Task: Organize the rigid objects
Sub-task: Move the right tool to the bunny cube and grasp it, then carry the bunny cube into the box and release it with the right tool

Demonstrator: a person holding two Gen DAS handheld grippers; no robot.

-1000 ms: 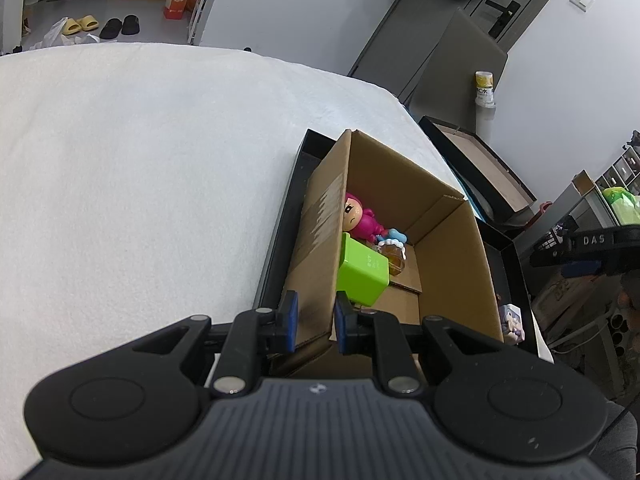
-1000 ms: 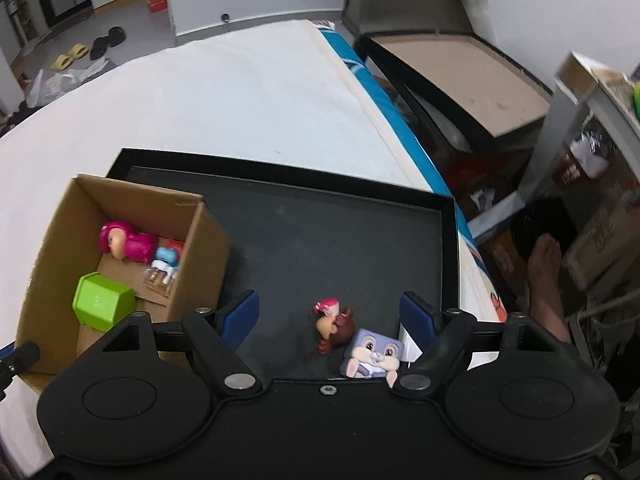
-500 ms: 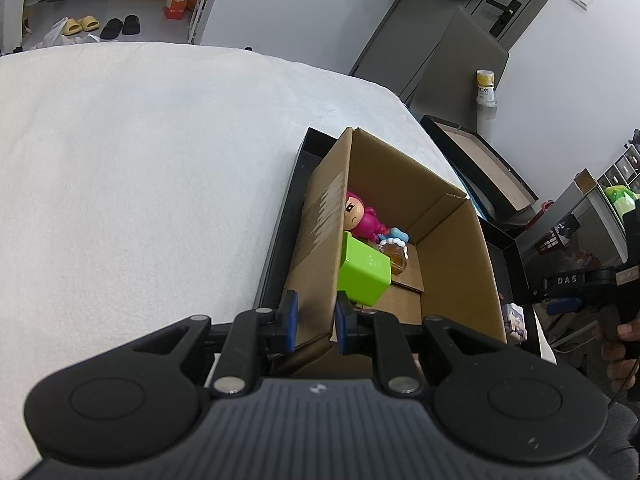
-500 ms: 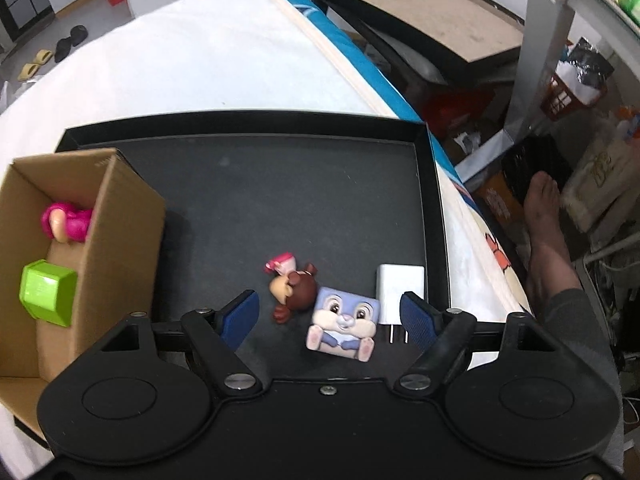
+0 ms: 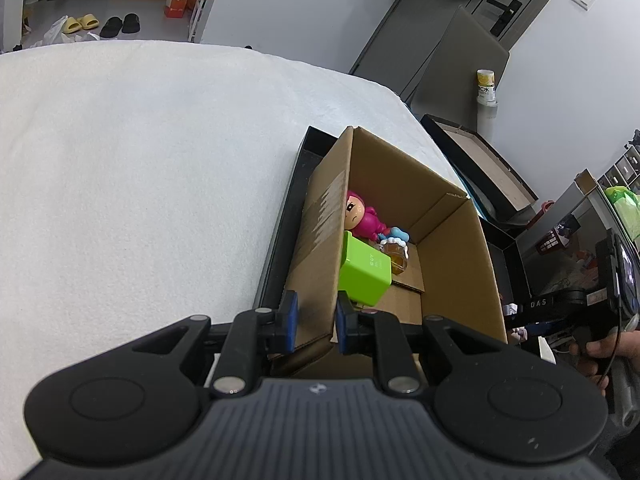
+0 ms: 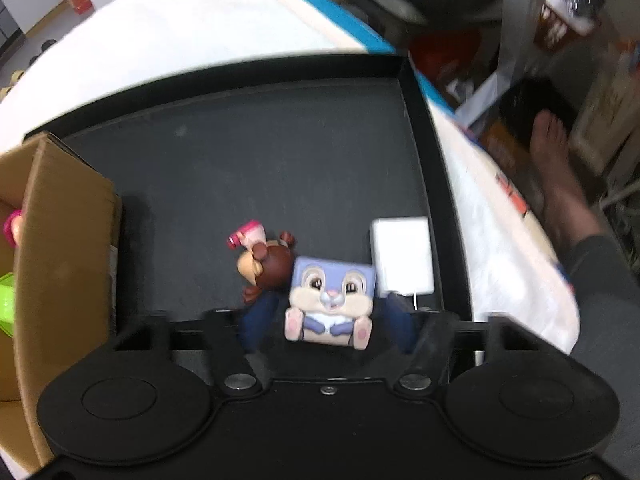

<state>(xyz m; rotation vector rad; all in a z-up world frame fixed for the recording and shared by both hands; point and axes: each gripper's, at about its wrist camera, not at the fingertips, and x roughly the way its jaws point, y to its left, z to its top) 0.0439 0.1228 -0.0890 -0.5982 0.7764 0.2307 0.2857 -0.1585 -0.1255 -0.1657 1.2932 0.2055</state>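
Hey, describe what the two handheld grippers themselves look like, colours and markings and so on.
The left gripper is black plastic with a ribbed grey top, two round housings, silver pivot screws and blue pads on its fingers. The right gripper looks the same, with dark blue fingers. Seen from the left wrist camera, its black handle reads "DAS".

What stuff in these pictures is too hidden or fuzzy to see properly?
- Right wrist view: motion blur smears the right gripper; whether its fingers touch the bunny toy is unclear.
- Right wrist view: the bunny toy covers part of the brown bear toy.
- Right wrist view: the cardboard box is cut off by the left edge.
- Left wrist view: the green block hides part of the amber toy, so its kind is unclear.
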